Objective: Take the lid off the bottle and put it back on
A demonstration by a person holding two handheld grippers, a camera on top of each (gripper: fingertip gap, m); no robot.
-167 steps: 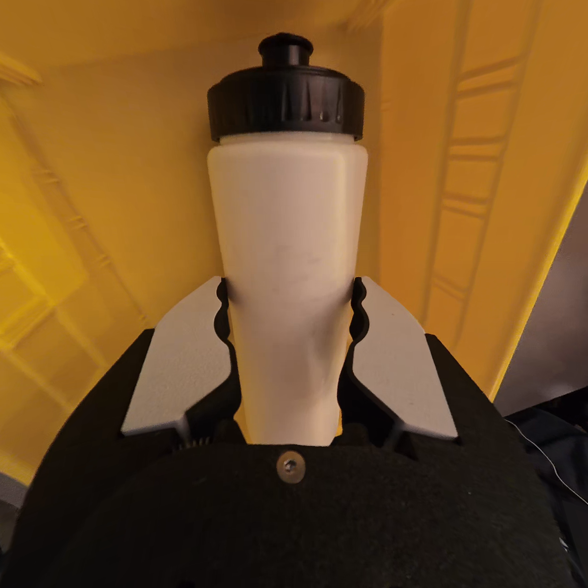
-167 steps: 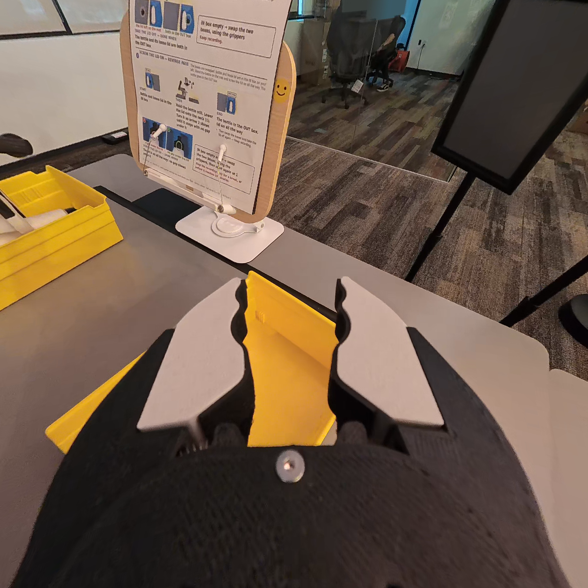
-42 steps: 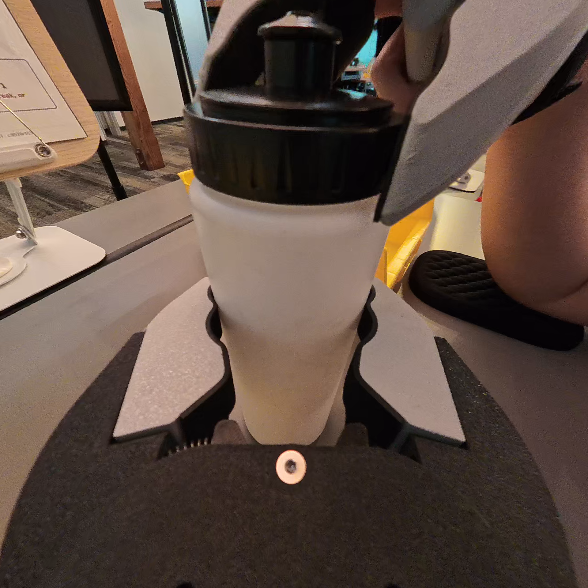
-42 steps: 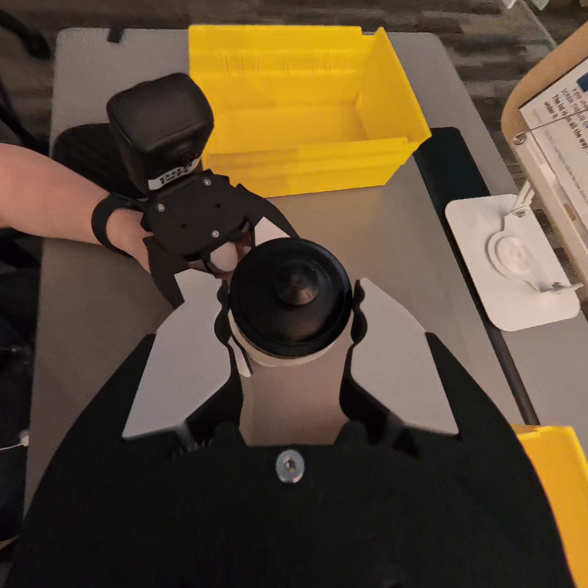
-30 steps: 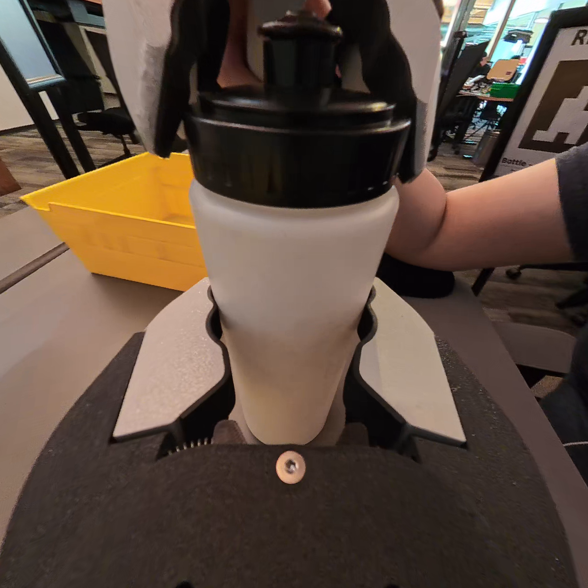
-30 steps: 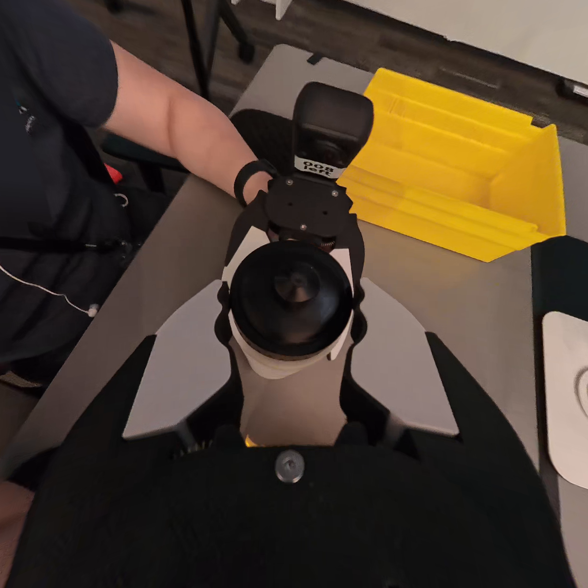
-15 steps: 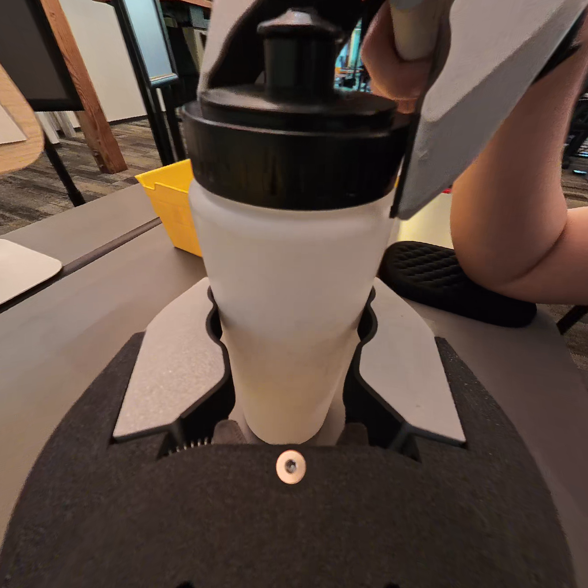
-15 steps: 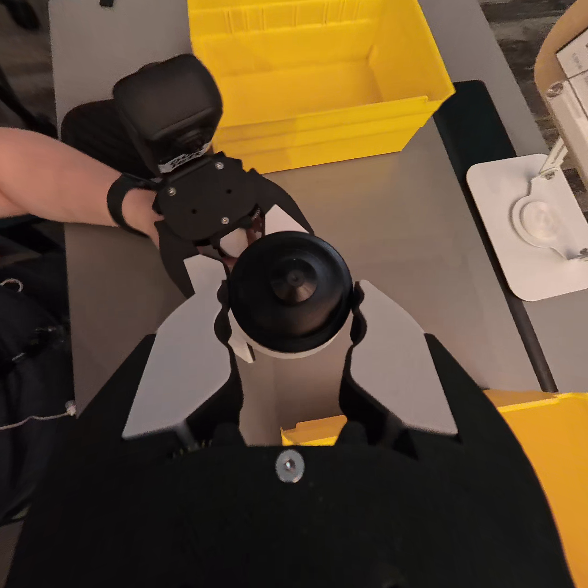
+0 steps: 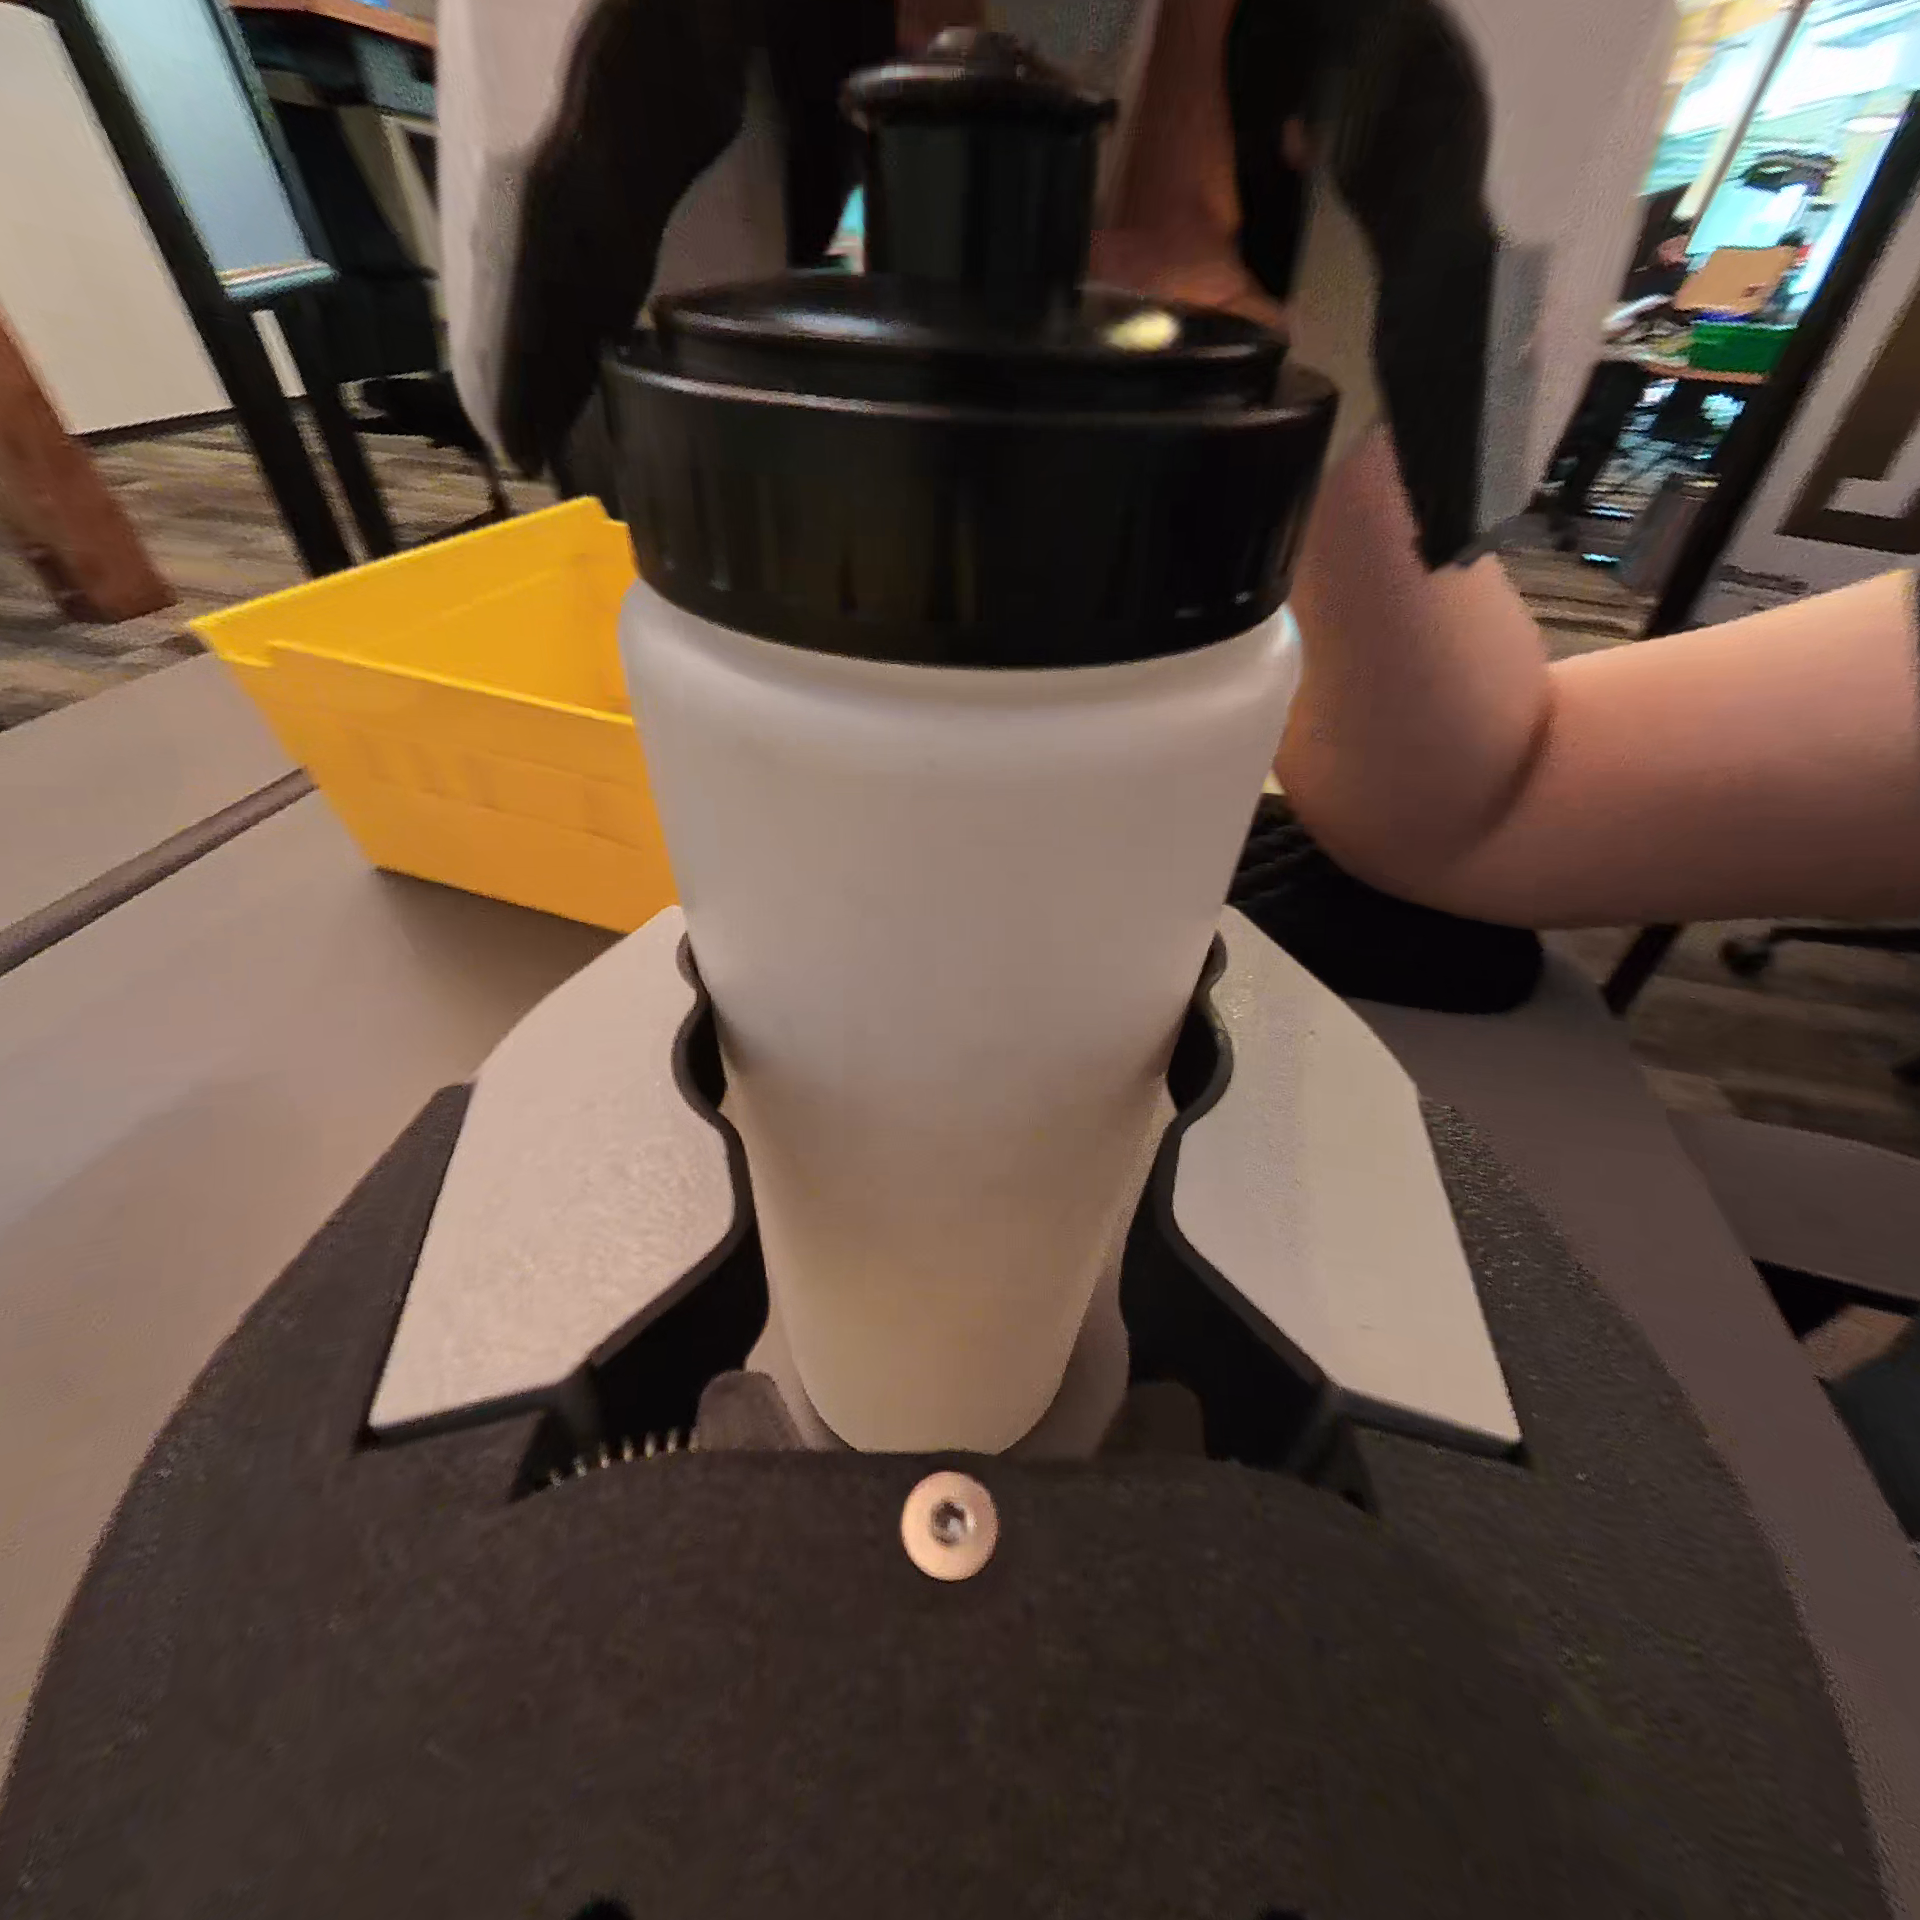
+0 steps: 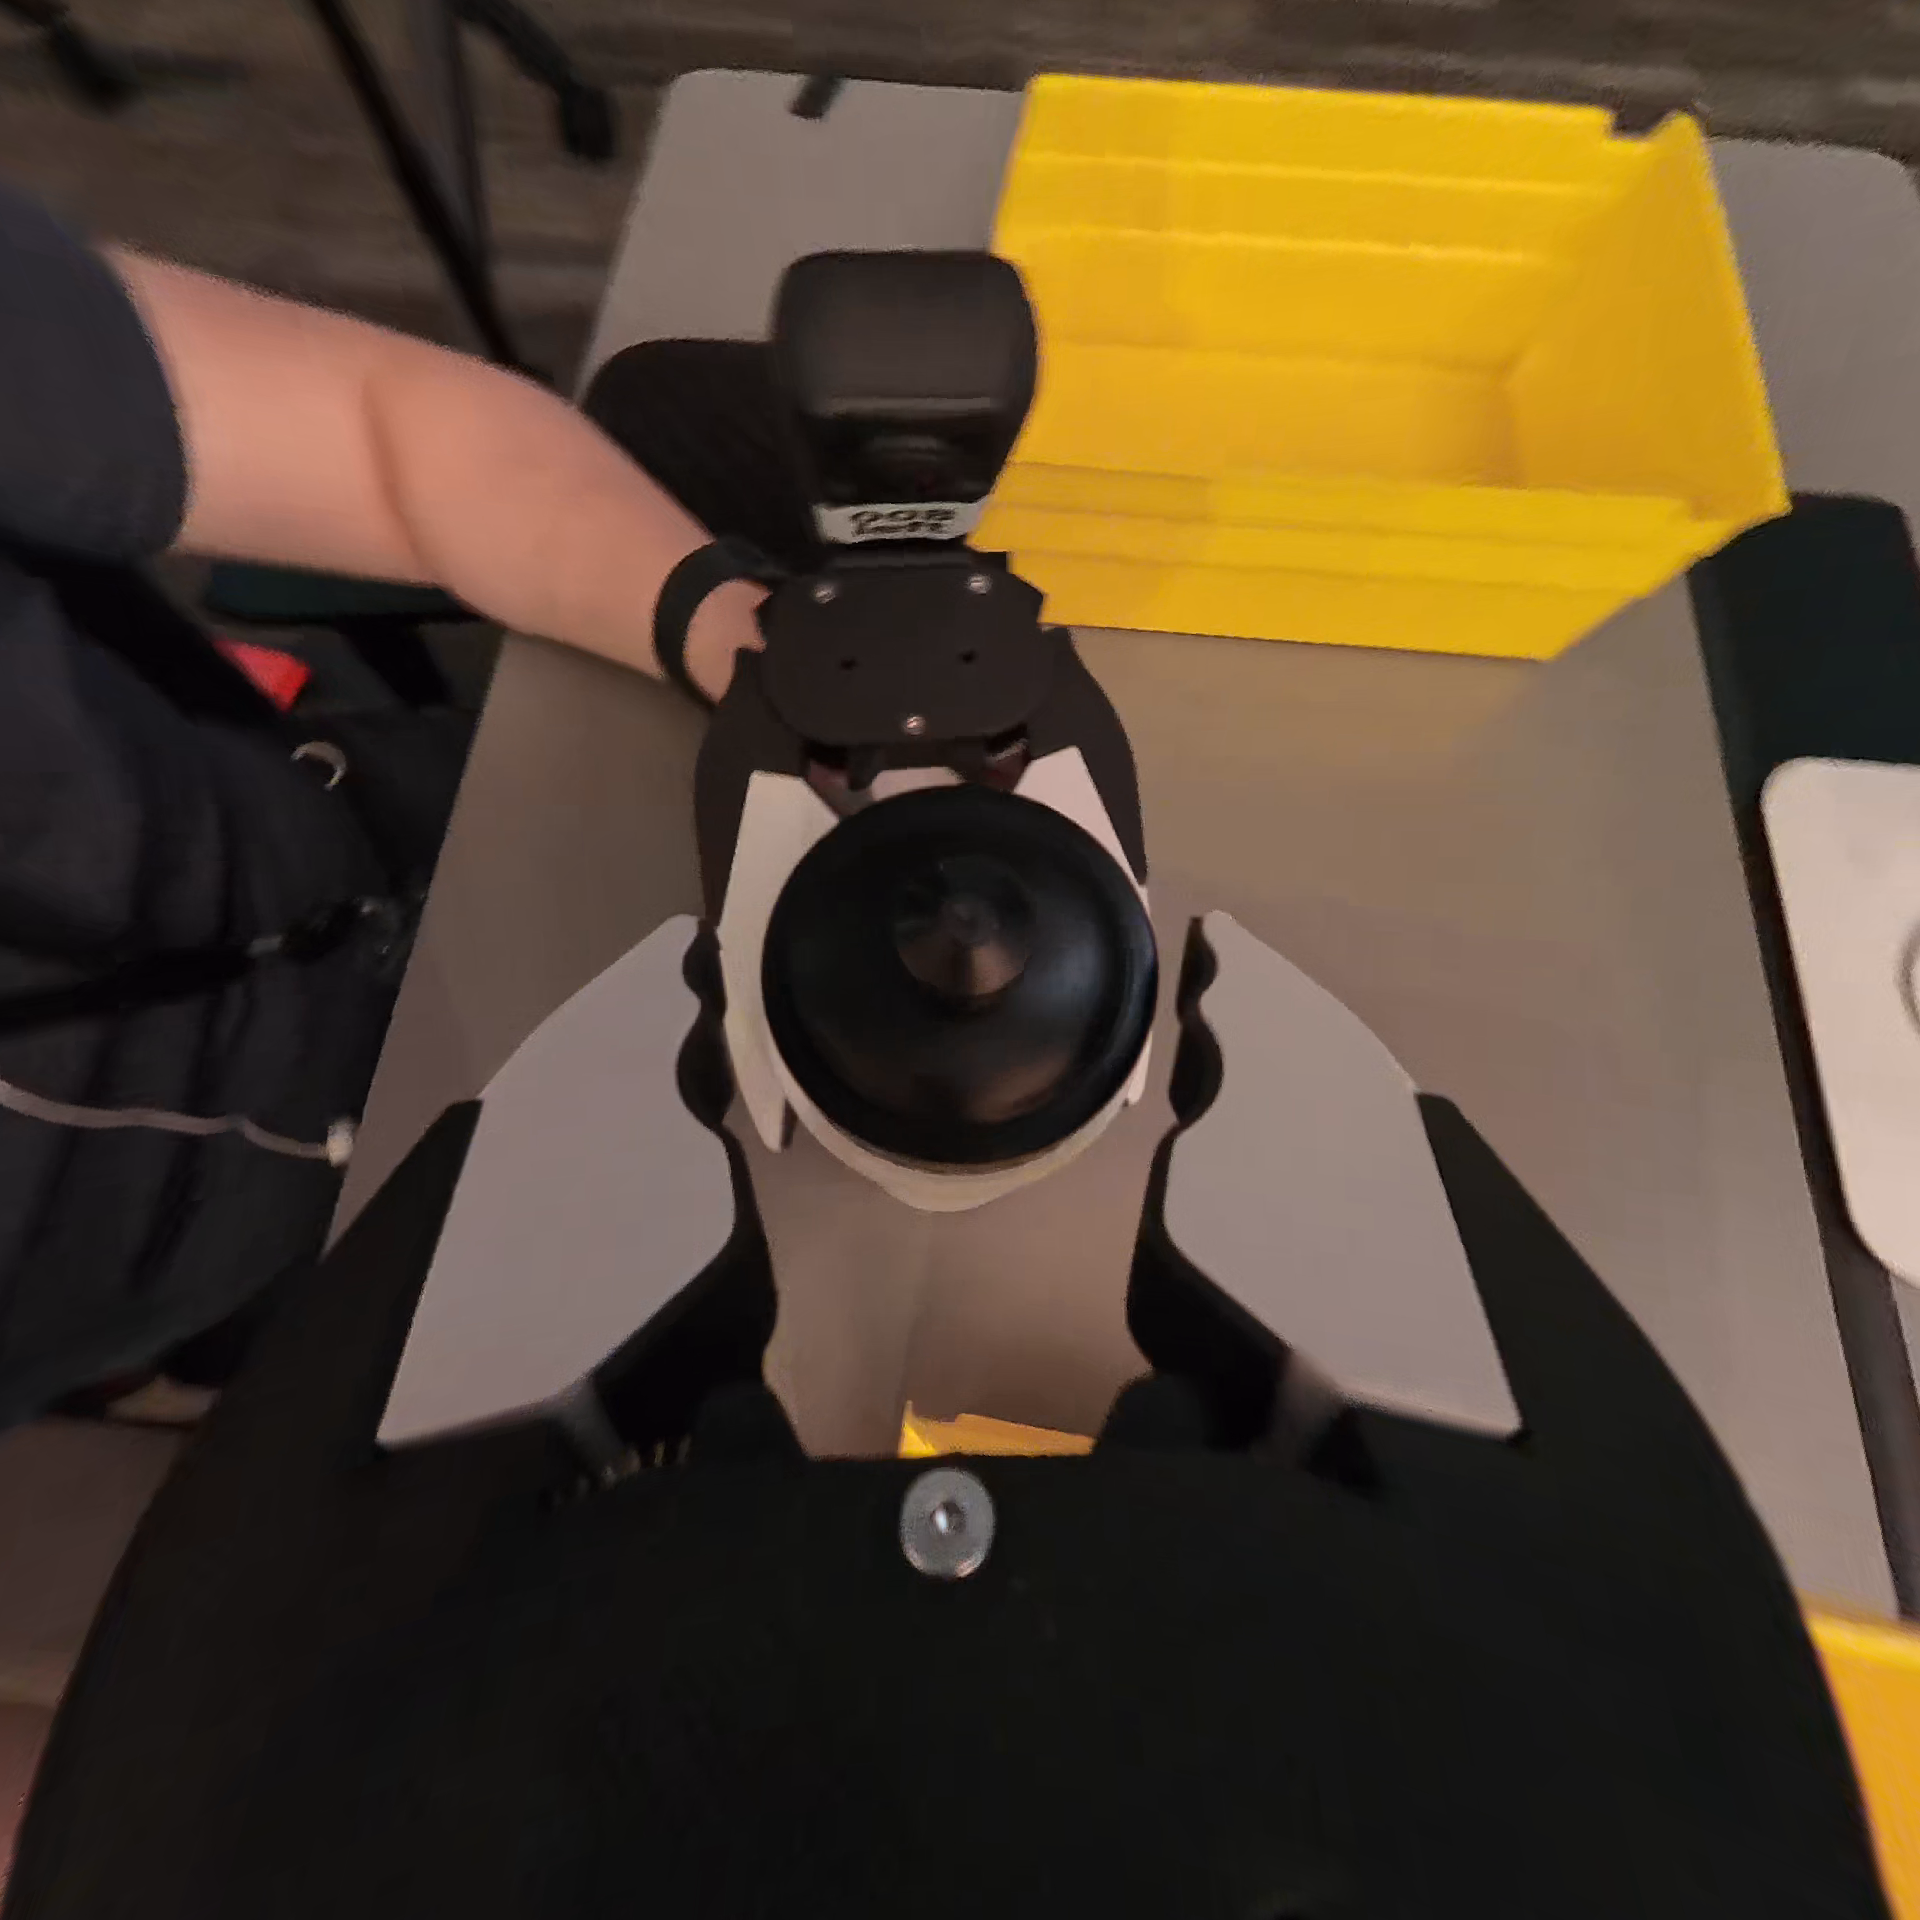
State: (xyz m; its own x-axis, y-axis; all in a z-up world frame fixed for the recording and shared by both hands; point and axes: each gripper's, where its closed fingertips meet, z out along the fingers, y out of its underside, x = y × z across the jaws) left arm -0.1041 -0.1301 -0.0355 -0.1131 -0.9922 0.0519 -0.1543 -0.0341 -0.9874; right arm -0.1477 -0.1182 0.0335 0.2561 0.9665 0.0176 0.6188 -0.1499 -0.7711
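While clamped upright at its narrow lower body by the left gripper, the white bottle stands over the grey tabletop, black lid screwed on. Vs. 0.5 s ago: the right gripper, then clenched on the lid rim, now has its jaws spread, a gap on each side, grasping nothing; it hangs above the spout, looking straight down. Count: 1 bottle, 1 lid, 2 grippers, 2 yellow bins, one beyond the bottle, a second at the right-wrist view's lower right corner. Person's forearm at right.
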